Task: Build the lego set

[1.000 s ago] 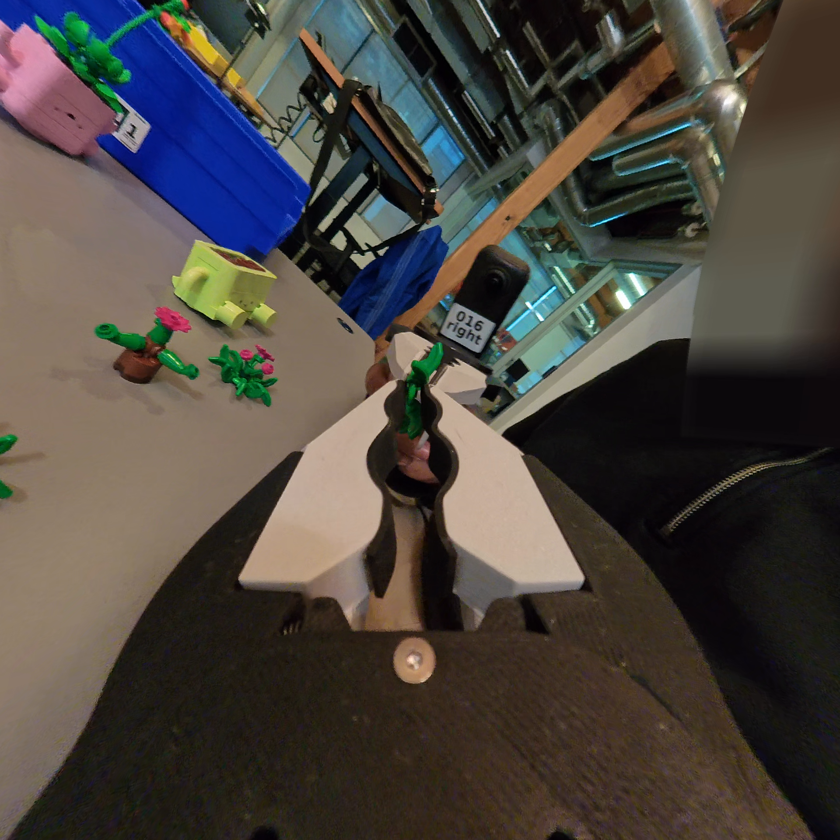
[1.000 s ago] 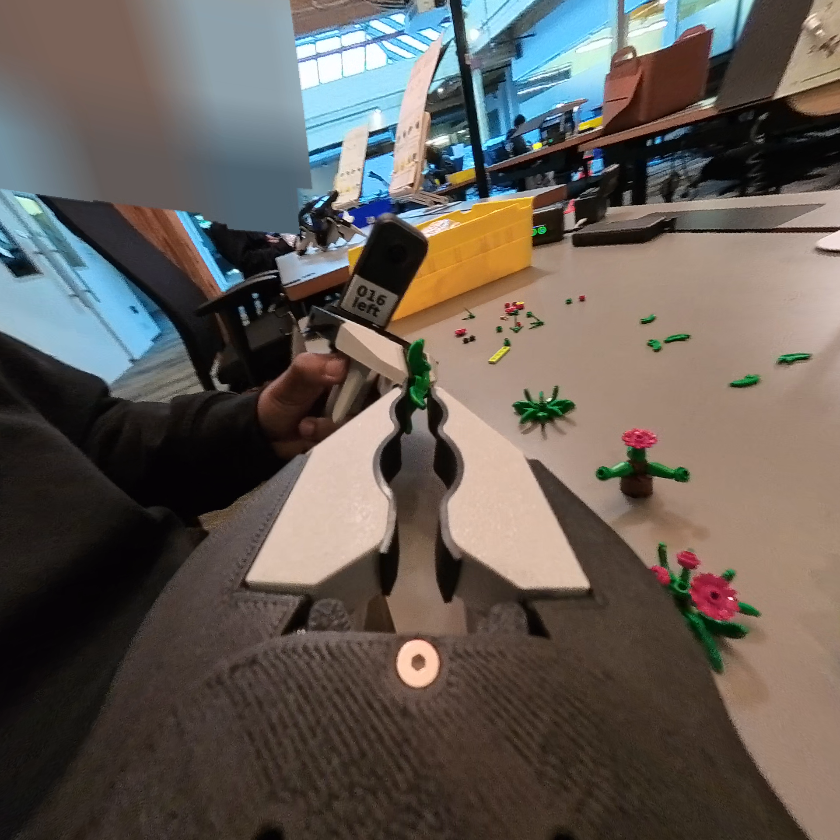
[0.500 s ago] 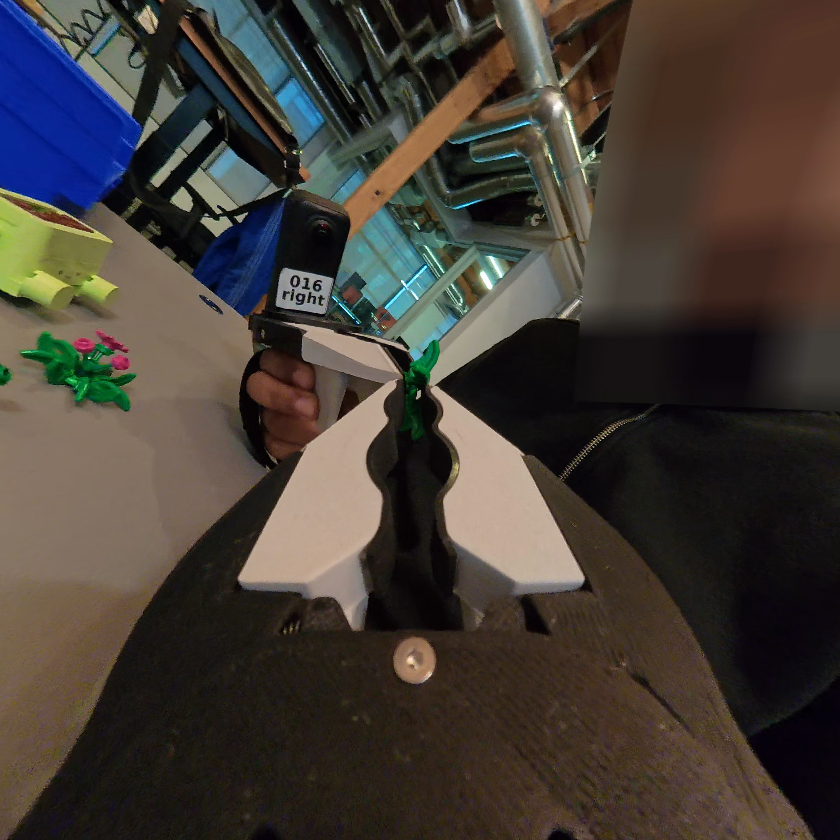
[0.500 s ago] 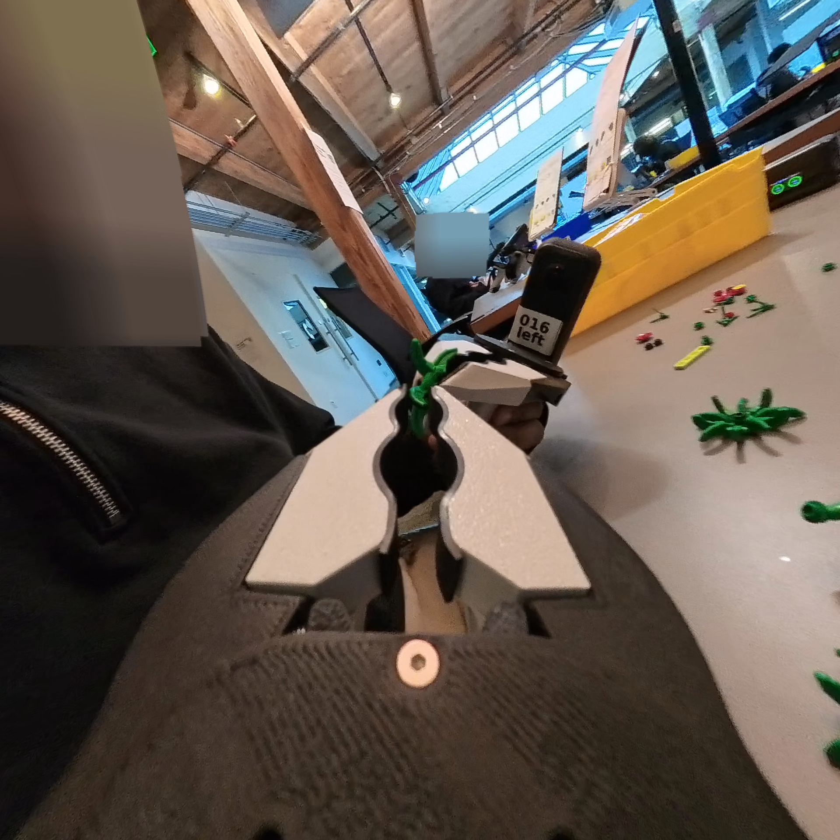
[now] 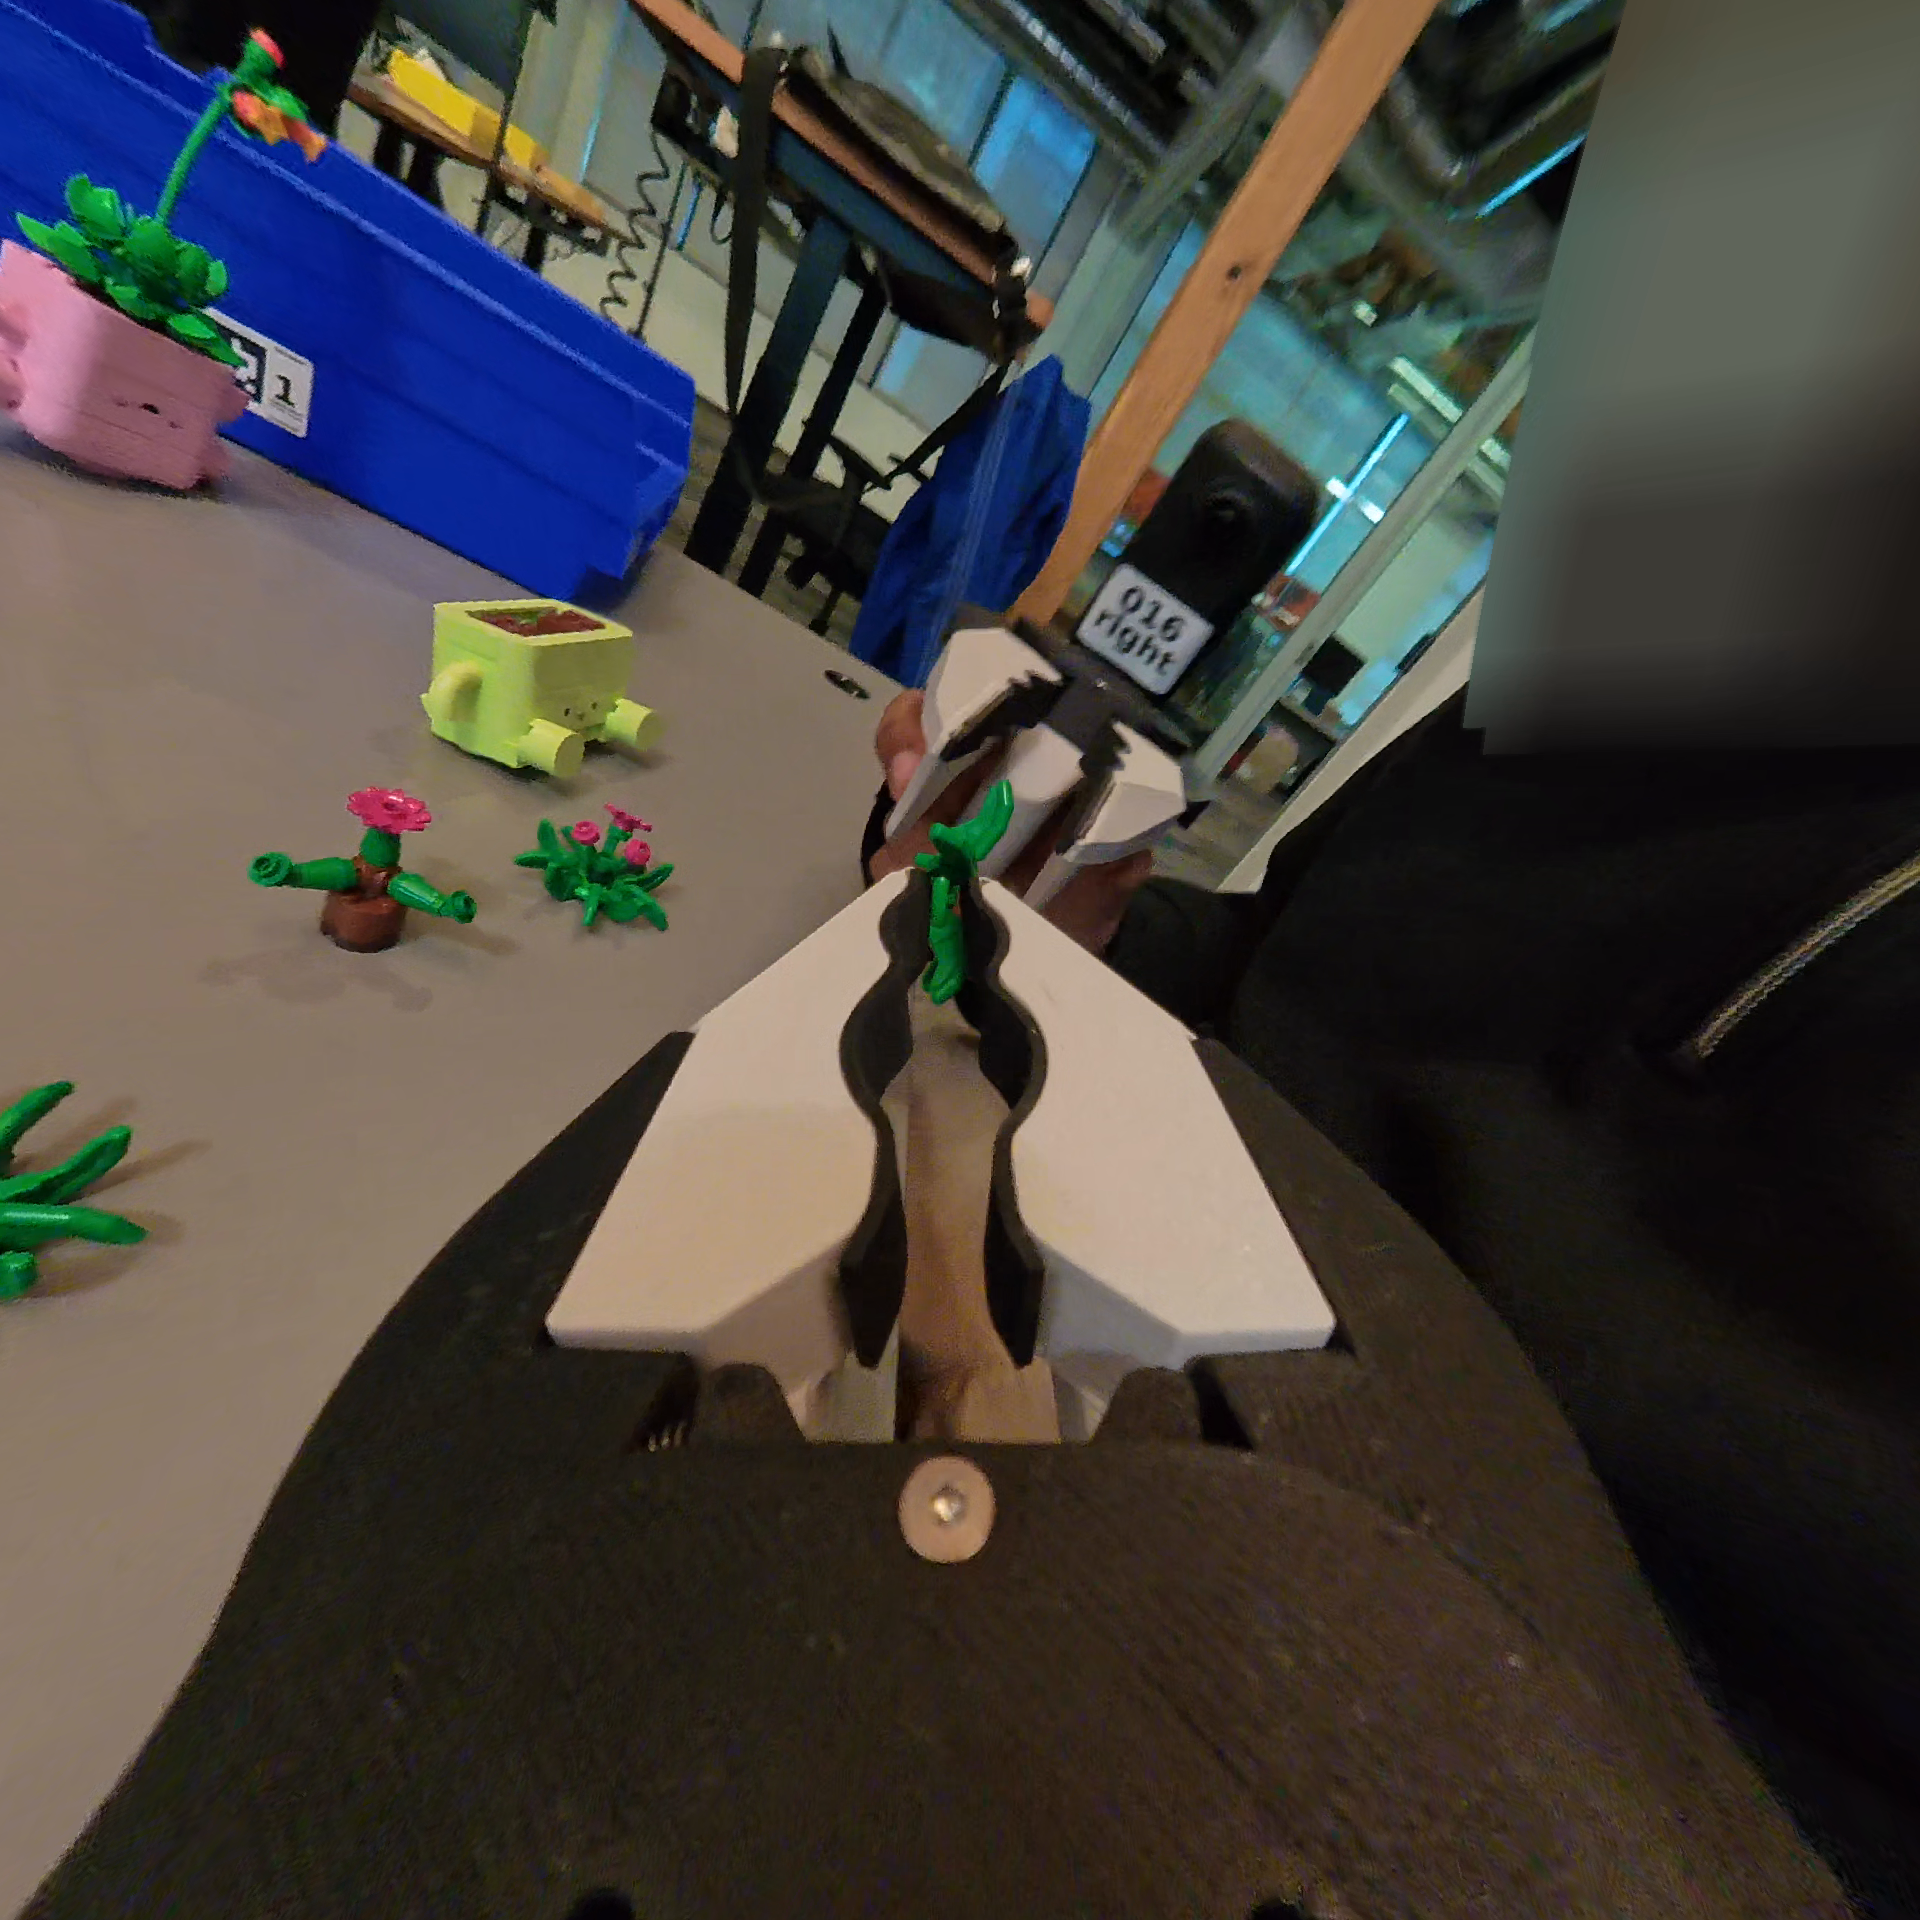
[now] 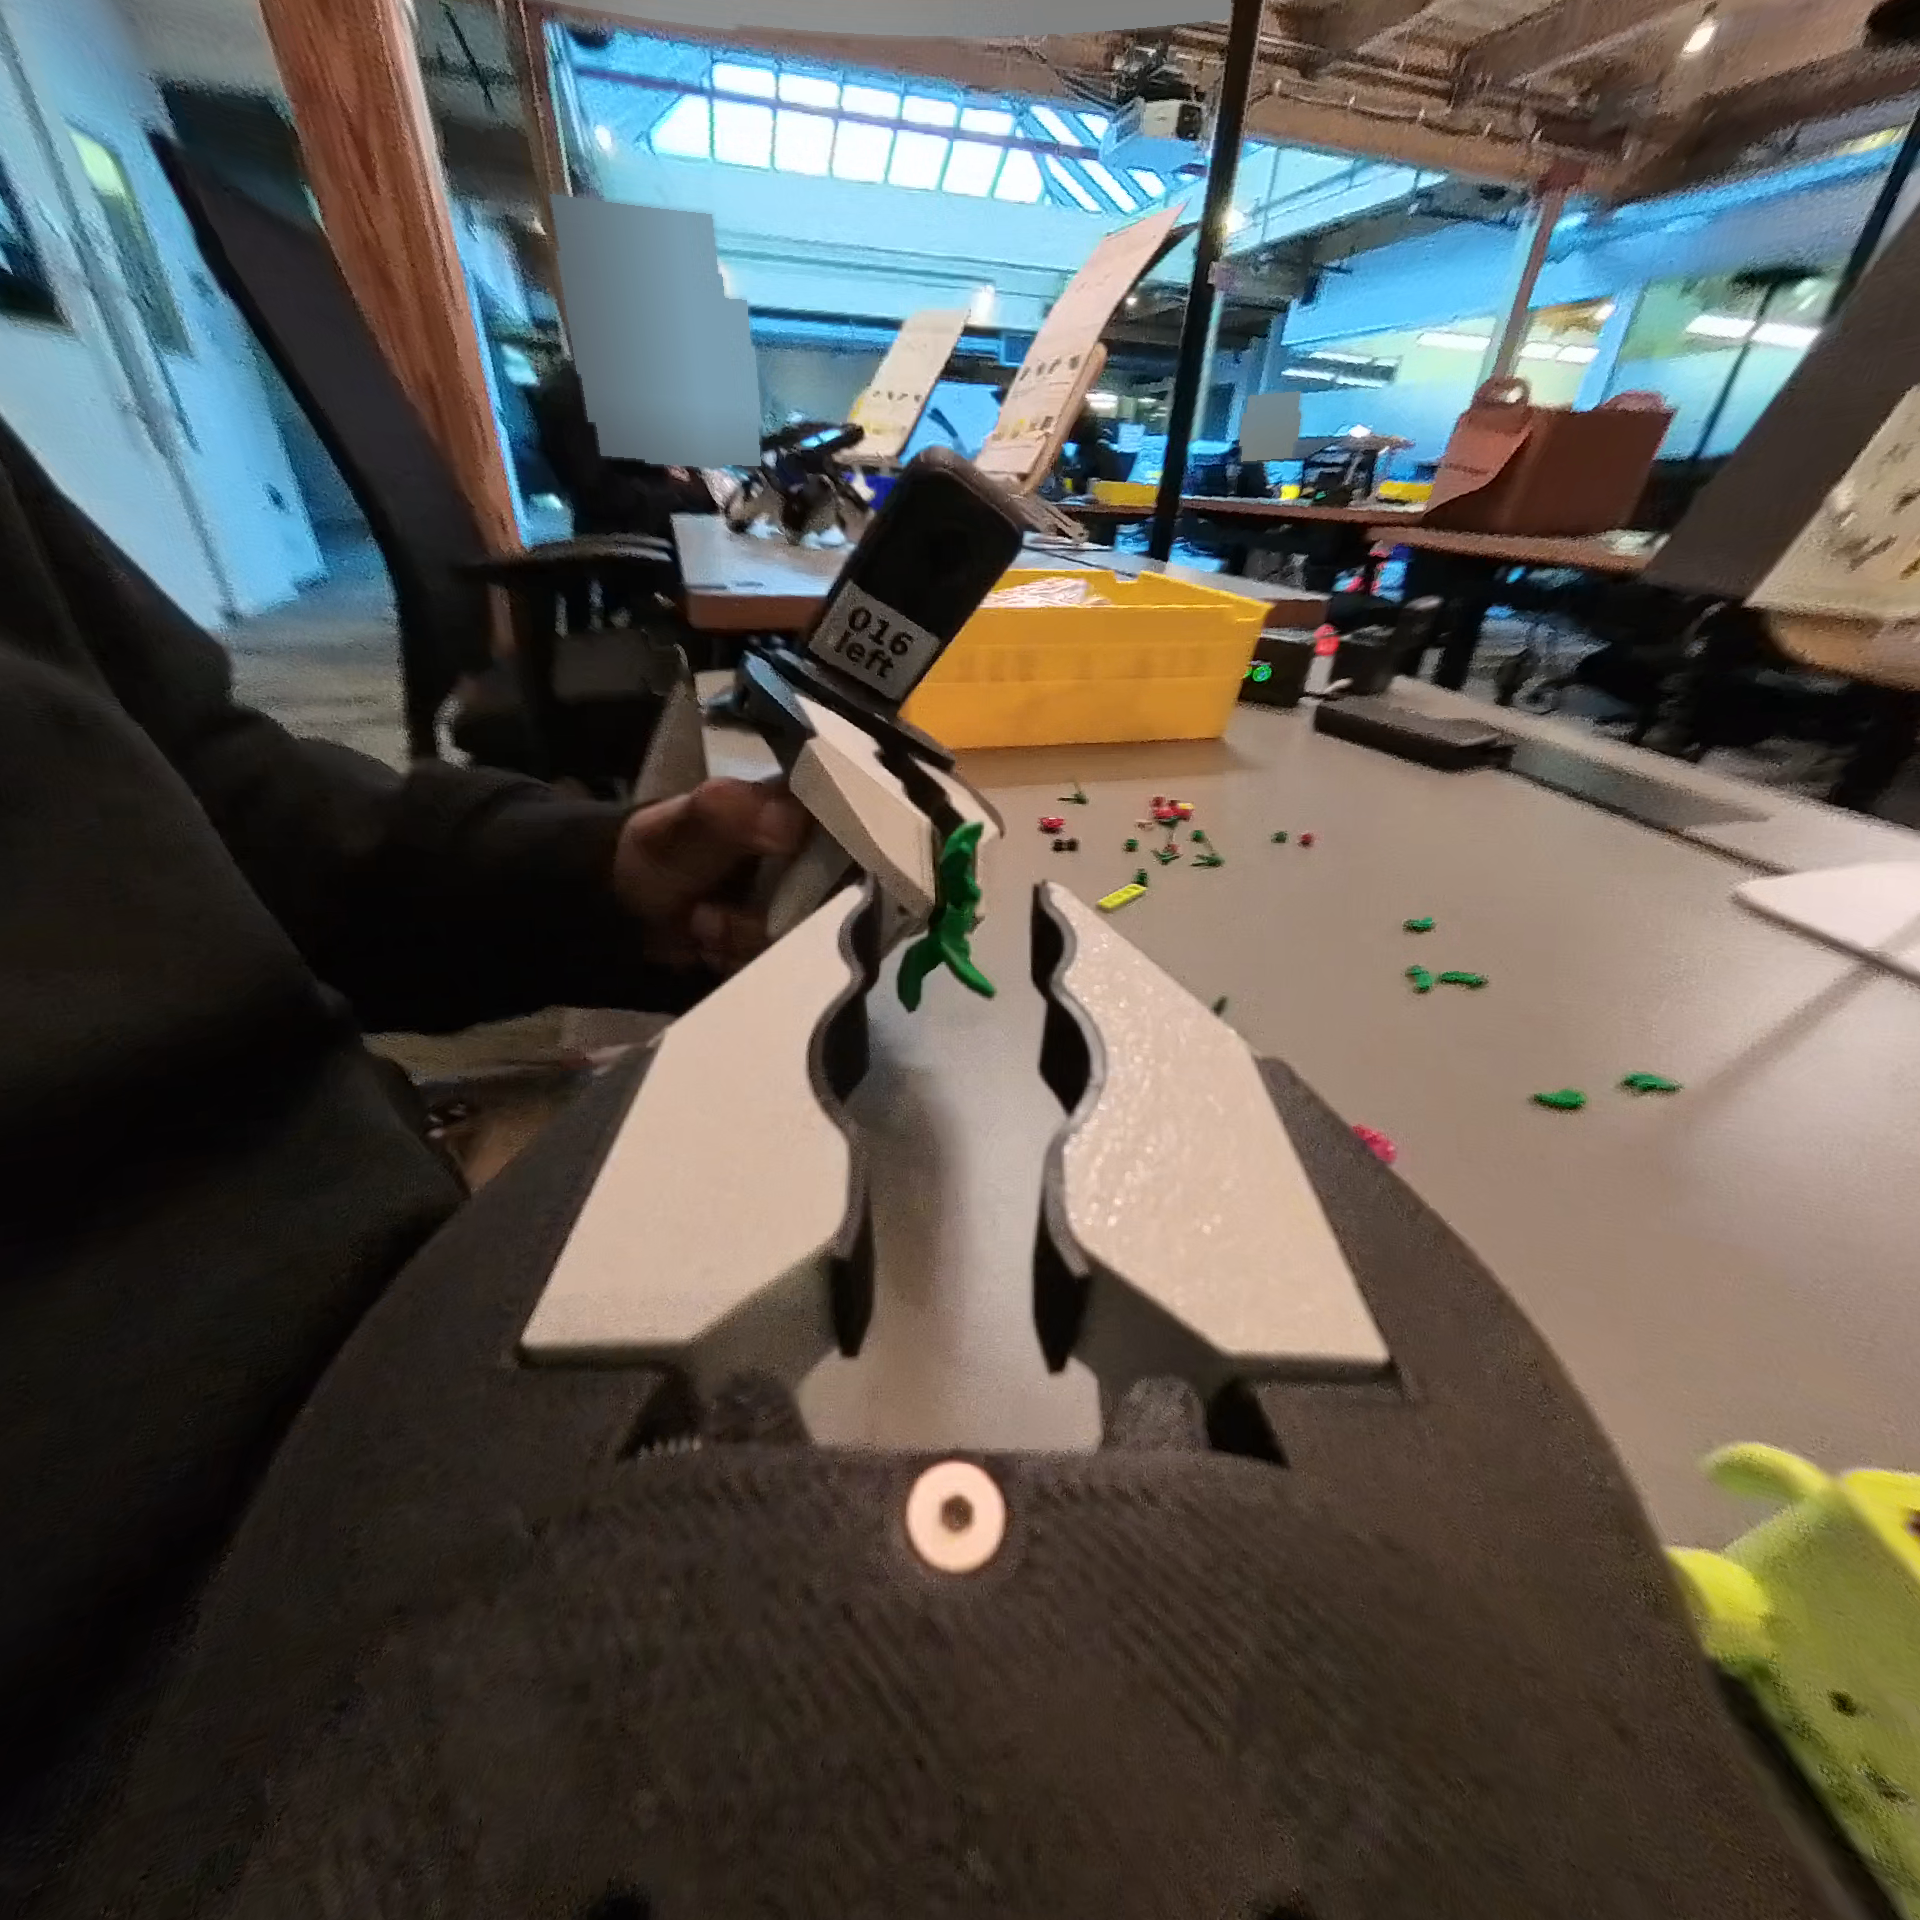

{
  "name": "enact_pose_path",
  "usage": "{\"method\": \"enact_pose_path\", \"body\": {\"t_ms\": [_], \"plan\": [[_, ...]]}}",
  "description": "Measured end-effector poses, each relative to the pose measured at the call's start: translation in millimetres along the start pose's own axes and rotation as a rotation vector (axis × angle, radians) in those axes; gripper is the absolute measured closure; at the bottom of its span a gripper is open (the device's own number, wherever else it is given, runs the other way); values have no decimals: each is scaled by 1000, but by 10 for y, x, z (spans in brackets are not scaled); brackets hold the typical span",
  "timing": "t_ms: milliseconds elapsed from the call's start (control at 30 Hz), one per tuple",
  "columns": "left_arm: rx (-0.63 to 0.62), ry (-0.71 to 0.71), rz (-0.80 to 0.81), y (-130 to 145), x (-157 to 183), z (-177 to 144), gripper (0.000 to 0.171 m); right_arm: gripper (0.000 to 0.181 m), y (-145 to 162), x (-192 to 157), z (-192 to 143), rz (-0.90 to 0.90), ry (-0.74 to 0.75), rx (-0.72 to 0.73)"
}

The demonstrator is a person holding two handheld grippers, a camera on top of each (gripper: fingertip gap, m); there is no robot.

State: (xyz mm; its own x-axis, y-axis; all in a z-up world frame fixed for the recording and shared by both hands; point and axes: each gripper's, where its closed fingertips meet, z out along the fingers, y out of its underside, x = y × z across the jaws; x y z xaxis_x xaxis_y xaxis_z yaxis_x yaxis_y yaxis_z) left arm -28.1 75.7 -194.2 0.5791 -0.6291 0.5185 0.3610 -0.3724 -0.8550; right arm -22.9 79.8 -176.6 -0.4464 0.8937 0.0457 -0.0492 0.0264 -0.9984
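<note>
Since the frame half a second back, the right gripper is letting go: its jaws, then pinched on the green leafy stem together with the other tool, are now standing well apart, and the wrist view is swinging back down toward the grey table. The left gripper is keeping the stem on its own, its jaws narrowed onto the lower part while the leaf tip is sticking up past the fingertips. In the right wrist view the same piece is hanging from the far tool, just ahead of the open jaws and touching neither.

By the look of it, the person is finishing a hand-to-hand regrip of one plant piece, so the step in hand is a foliage sub-assembly rather than a pot. On the table the lime-green pot is sitting empty of plants, with a small cactus with a pink flower and a cluster of green leaves with pink blossoms lying just in front of it; the pink pot farther back is already carrying greenery.

Next, the free right tool probably needs to be fetching a mating piece, or steadying a pot, while the left is bringing the stem down squarely onto its stud. Such a thin piece may twist in the grip.
</note>
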Motion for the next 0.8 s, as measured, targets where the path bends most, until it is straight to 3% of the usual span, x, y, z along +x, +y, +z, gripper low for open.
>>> {"method": "enact_pose_path", "body": {"t_ms": [167,433,533,800], "plan": [[-72,-47,108,92,31,76,168,161,27,-70,18,-66,-11,-13],[-81,-22,126,110,96,106,168,177,66,-122,17,-19,-78,-24],[-77,-9,148,103,126,100,168,177,38,-137,16,127,-151,-13],[-85,6,209,113,174,82,168,178,10,-141,11,750,-433,59]]}}
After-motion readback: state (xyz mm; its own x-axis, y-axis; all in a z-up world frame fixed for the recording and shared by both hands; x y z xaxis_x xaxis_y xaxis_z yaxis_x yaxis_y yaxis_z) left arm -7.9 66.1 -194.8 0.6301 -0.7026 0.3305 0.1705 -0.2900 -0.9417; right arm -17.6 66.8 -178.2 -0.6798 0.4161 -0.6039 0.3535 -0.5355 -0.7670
